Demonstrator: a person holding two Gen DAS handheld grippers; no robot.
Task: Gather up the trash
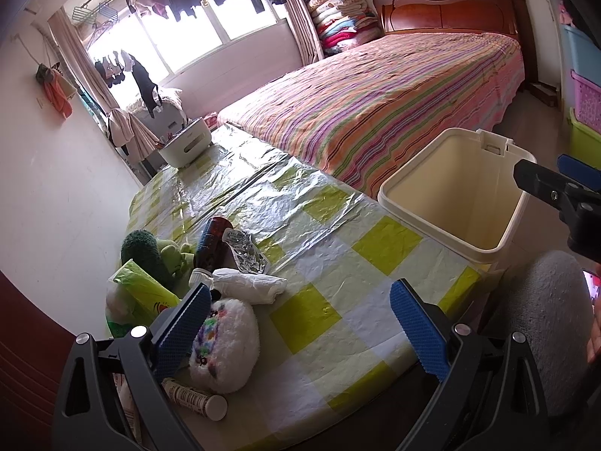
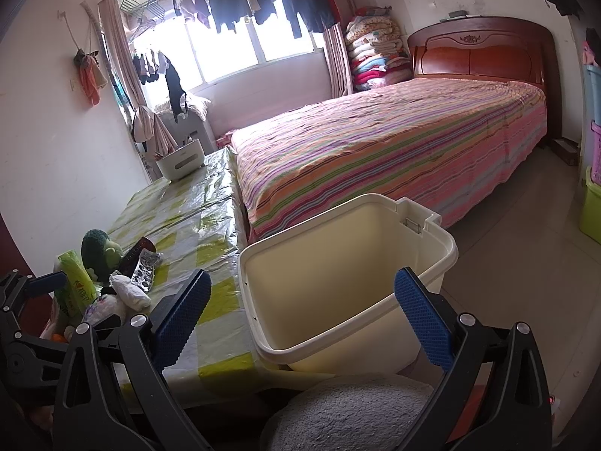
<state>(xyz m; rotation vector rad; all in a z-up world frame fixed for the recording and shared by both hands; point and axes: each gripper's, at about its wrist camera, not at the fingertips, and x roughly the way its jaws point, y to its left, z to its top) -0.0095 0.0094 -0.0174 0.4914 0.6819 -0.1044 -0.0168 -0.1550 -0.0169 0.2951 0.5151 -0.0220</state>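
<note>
A cream trash bin stands open and empty beside the table's right edge. Trash lies in a pile at the table's near left: a crumpled white tissue, a silver blister pack, a dark red tube, a green packet and a small white bottle. My left gripper is open just right of the pile, its left pad beside a white plush toy. My right gripper is open over the bin's near rim.
The table has a yellow-checked plastic cover. A green plush toy sits in the pile. A white appliance stands at the table's far end. A striped bed runs behind the bin. A grey knee is below my right gripper.
</note>
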